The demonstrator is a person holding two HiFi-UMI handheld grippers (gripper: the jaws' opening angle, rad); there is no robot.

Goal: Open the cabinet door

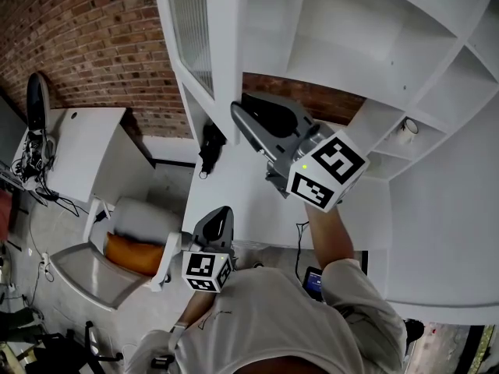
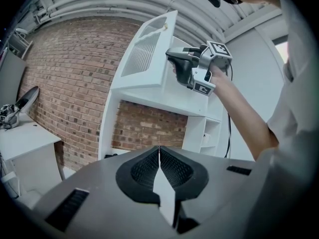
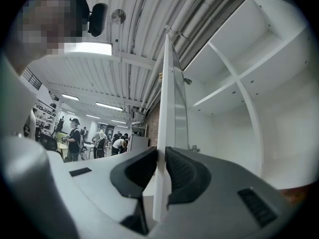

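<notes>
Nearest us, the left gripper point(image 2: 159, 151) hangs low by the person's torso, jaws pressed together on nothing, idle over the white desk point(image 1: 234, 197). We judge it too far down to catch anything if the door gets loose

Further up, the right gripper point(image 3: 160, 157) is raised at arm's length, jaws clenched on the thin free edge of the cabinet door point(image 3: 167, 103), which runs straight between the pads

The door point(image 1: 204, 49) is already swung well out from the cabinet, upper left in the head view, with the open shelves point(image 1: 351, 49) to its right

Risks as we read them:
- the pinch is only on a narrow smooth painted edge, so a pull off the door's arc can slide the pads off
- if the wrist doesn't turn with the swing, the pads twist on the edge and lose grip or scuff the paint
- pushing past the hinge's limit strains the hinge

Farthest, the brick wall point(image 1: 86, 37) lies behind the door; an overswing could carry the door towards it
</notes>
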